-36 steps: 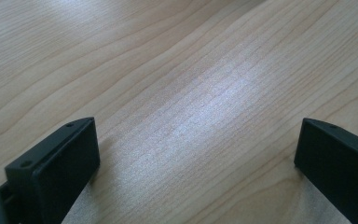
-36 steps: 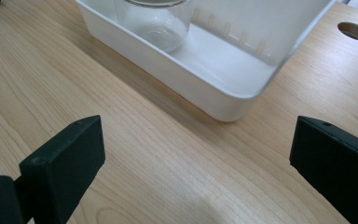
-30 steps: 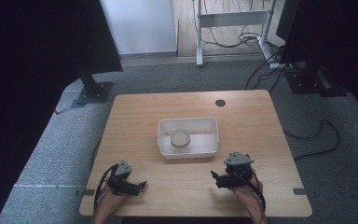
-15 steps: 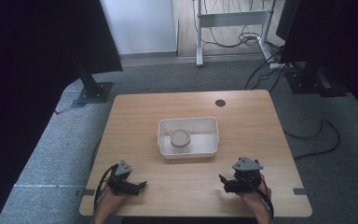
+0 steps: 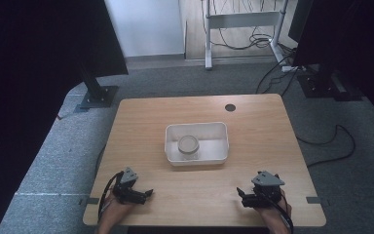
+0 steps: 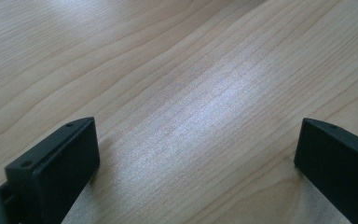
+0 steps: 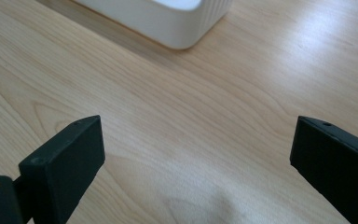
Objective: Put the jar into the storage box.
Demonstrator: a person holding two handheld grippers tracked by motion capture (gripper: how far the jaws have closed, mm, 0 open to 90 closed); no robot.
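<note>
In the high view, a white rectangular plastic tub stands at the centre of the light wooden table. Inside it, toward its 9 o'clock side, sits a small round beige container; I cannot tell if it has a lid. The left gripper rests on the table at about 7 o'clock from the tub, well apart from it. The right gripper rests at about 5 o'clock, also well apart. Both point inward, toward each other.

In the left gripper view, the two black jaws stand wide apart and between them there is nothing but bare table wood.

In the right gripper view, the jaws are also spread wide with nothing between them. One rounded corner of the white tub appears at 12 o'clock, apart from the jaws.

By my judgement, the work is at its very beginning or at a pause: the round container lies in the tub and nothing is grasped. What is left, probably, is to reach toward the tub and take hold of the container or the tub itself.
</note>
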